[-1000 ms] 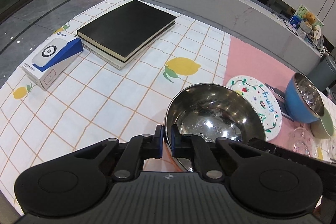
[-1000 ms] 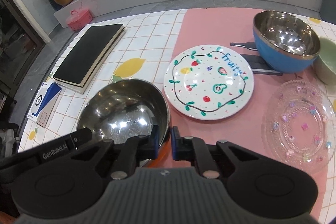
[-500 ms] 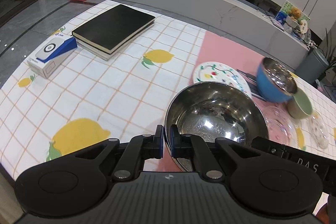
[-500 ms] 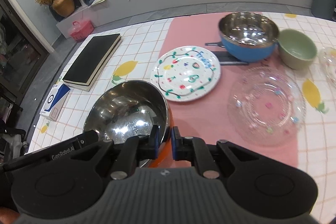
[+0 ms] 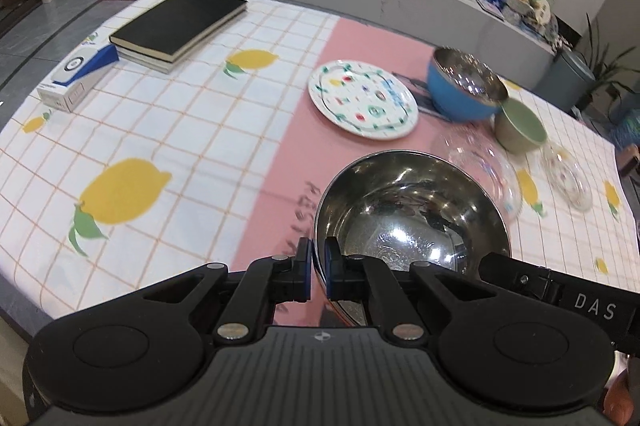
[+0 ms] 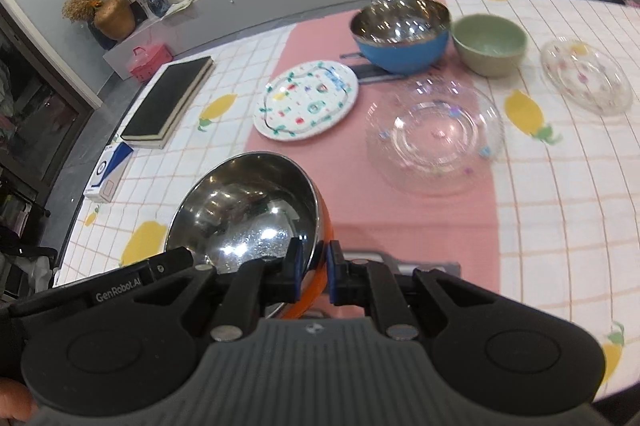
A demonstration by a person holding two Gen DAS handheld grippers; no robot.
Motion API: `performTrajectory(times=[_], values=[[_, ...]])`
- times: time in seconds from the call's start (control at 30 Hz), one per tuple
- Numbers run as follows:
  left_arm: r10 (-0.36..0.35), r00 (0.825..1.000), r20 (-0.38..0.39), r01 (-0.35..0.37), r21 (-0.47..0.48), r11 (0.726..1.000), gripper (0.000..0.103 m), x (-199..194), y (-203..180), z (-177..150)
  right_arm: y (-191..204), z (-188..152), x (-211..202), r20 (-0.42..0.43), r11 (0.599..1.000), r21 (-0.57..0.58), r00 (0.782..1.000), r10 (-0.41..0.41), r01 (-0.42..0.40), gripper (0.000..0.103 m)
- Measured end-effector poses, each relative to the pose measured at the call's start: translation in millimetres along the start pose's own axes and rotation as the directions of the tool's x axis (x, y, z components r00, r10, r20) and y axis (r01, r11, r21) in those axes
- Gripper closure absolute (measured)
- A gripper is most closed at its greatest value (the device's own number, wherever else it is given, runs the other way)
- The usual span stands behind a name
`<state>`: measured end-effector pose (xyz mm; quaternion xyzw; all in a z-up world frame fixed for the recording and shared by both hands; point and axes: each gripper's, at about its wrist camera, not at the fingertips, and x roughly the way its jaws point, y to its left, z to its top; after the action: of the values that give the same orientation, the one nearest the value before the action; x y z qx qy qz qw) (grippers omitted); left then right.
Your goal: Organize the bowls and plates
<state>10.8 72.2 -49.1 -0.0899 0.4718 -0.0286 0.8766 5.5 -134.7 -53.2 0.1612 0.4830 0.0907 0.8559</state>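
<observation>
We held the steel bowl (image 5: 412, 214) aloft, left claw (image 5: 318, 268) and right claw (image 6: 312, 272) each pinching its rim; the blue bowl (image 6: 402, 36) lay ahead, beyond the painted plate (image 6: 306, 100).

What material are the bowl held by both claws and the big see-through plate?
The held bowl looks like polished steel inside, mirror-bright with reflections, with an orange, probably painted, outside. The see-through plate looks like clear glass or plastic with small coloured dots; the tablecloth shows through it.

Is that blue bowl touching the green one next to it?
Cannot tell. The blue bowl and green bowl sit side by side; neither view shows contact or gap plainly.
</observation>
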Motion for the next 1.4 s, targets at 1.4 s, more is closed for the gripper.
performTrajectory(times=[1.4], values=[[0.052,0.998,-0.042,-0.052,0.011,0.999,0.098,15.5,14.7,-22.7,-2.9,-30.4,26.1,-0.096,1.000,0.016,0.995,0.019,-0.017,0.092]])
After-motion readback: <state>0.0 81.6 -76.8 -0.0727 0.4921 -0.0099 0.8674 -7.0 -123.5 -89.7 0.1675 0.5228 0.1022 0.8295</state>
